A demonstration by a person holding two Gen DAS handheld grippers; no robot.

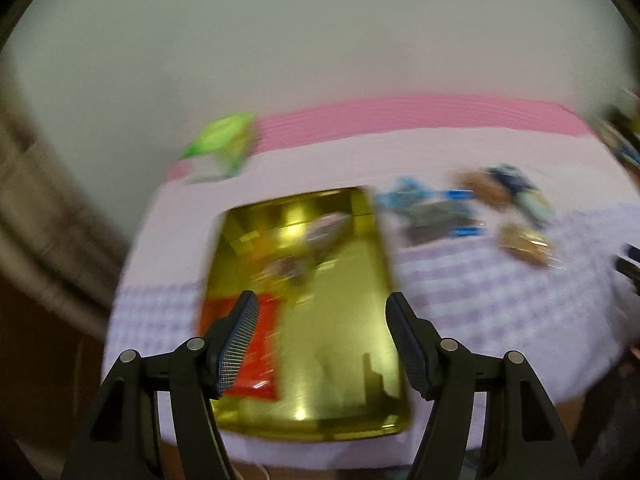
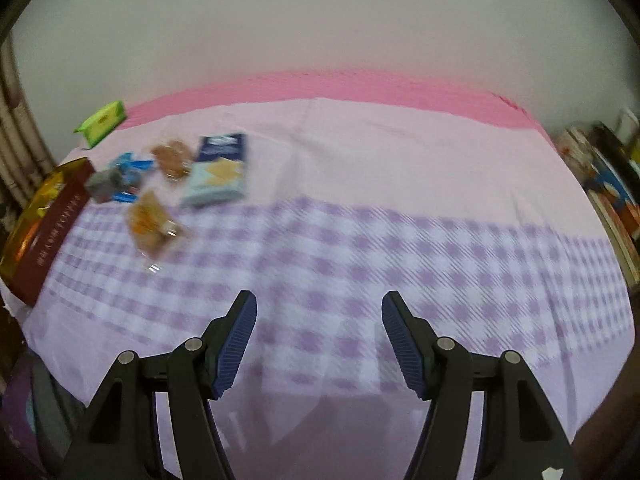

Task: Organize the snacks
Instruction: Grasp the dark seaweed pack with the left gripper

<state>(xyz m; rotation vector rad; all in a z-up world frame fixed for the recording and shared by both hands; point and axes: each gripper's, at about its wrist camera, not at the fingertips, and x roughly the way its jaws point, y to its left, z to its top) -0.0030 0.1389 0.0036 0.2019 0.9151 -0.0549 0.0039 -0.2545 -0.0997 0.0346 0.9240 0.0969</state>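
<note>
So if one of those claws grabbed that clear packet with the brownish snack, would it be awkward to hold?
Probably. The clear packet looks like thin, glossy film, so likely crinkly, slippery and light. The brownish snack inside might crush under a hard squeeze.

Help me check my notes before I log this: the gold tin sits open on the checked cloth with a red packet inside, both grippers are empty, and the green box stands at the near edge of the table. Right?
One slip: the green box stands at the far edge, by the pink strip, as the right wrist view shows. The gold tin is open on the checked cloth with the red packet inside, and the left gripper and right gripper are empty.
</note>
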